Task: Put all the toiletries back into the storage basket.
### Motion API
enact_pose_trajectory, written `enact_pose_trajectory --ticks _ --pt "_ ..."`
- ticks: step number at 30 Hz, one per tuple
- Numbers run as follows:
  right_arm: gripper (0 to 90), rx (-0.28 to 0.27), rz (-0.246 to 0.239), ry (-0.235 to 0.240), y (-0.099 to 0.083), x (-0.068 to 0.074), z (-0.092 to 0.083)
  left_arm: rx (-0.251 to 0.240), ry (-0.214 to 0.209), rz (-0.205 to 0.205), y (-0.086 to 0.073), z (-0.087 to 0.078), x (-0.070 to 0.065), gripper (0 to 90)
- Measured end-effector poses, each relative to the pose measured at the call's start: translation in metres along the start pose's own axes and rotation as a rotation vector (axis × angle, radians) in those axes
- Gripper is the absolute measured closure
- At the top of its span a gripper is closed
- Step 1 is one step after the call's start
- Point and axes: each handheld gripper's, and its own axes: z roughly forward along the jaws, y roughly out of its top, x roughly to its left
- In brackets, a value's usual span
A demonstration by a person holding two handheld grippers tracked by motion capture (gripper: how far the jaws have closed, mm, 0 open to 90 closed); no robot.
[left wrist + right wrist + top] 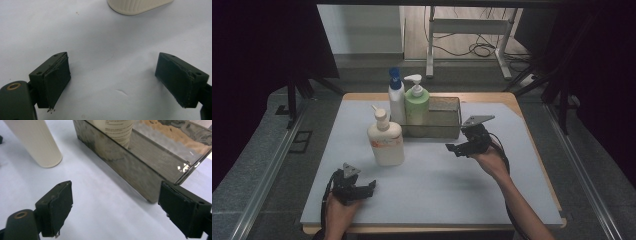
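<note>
Both grippers, left (pixel 362 188) and right (pixel 457 148), have wide, empty jaws. Cream bottle (pixel 385 138) likely goes into the tray (pixel 447 131) next.

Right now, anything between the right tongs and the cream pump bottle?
Nothing visible. The right tongs stand open over bare table, and the cream pump bottle stands ahead to their left. The metal bin sits off to the right.
</note>
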Motion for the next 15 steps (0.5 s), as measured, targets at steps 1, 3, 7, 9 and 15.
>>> enact_pose_trajectory --ticks 1,3,7,9,15 --pt "10.3 -0.001 -0.001 0.0 -0.001 0.001 -0.001 0.0 0.0 0.001 0.0 0.0 0.0 12.0" --pt "8.2 0.002 -0.005 0.0 -0.006 0.004 -0.004 0.002 0.0 0.001 0.0 0.0 0.0 12.0" --pt "4.6 0.012 -0.016 -0.005 -0.014 0.008 -0.009 0.003 -0.001 0.002 0.0 0.0 0.0 12.1" --pt "3.4 0.017 -0.021 -0.01 -0.018 0.01 -0.011 0.003 -0.001 0.002 0.0 0.0 0.0 12.2" --pt "0.7 0.021 -0.019 -0.019 -0.031 0.015 -0.016 0.004 0.0 0.002 0.0 0.0 0.0 12.2"
